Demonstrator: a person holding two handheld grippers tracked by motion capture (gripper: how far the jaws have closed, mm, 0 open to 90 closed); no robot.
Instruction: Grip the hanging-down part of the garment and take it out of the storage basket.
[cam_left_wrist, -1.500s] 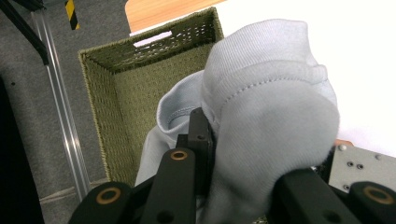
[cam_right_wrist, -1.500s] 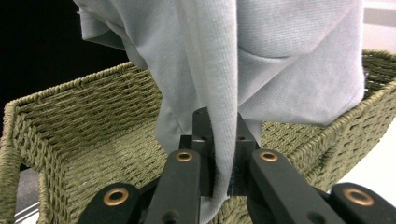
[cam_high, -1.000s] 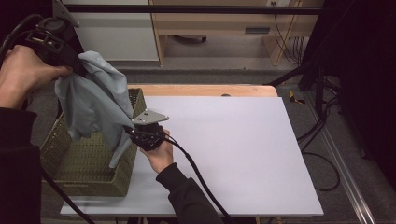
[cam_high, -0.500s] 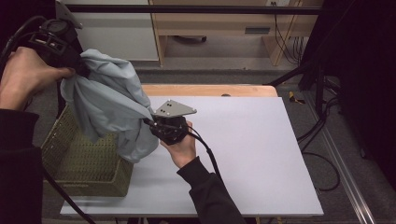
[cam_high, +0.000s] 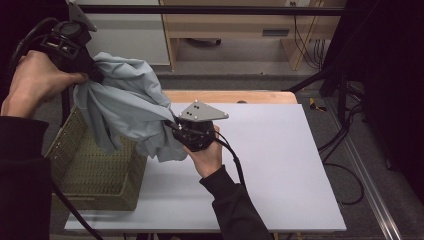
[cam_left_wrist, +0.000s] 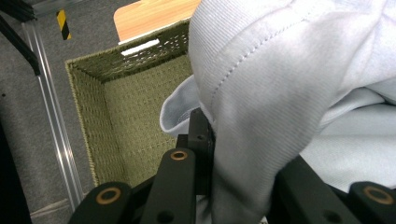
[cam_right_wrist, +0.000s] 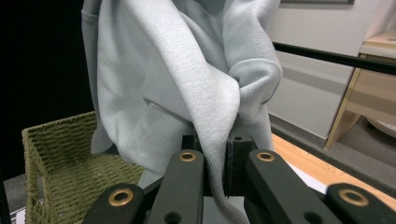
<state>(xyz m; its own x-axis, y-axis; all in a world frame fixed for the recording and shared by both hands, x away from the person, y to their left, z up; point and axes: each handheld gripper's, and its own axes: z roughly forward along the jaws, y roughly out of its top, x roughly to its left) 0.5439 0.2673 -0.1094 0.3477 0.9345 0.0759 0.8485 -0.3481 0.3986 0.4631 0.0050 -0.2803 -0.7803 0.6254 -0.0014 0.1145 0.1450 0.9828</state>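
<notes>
Jaws of the right gripper (cam_high: 175, 126) pinch a fold of a pale blue sweatshirt (cam_high: 127, 107), nearly closed with only the cloth's thickness between them. The person's right hand (cam_high: 207, 152) holds this tool low, above the near-left part of the white table (cam_high: 280, 160). Up and away to its left, the left gripper (cam_high: 95, 76) is likewise clamped on a thick bunch of the same garment, raised high in the left hand (cam_high: 32, 82).

The sweatshirt hangs between the two tools, clear of the table, its loose lower folds drooping beside and below the right gripper over the open green woven basket (cam_high: 85, 170). The left gripper view looks down into that basket (cam_left_wrist: 121, 107), and the part that shows is bare.

The knit looks soft, light and floppy; it will probably sag and swing rather than keep shape, so seams or thick hems seem the surest places to grip.

The basket rim sits just beneath the hanging cloth and could snag it. To the right of the right gripper the tabletop lies open and flat, with ample room to spread the garment.
</notes>
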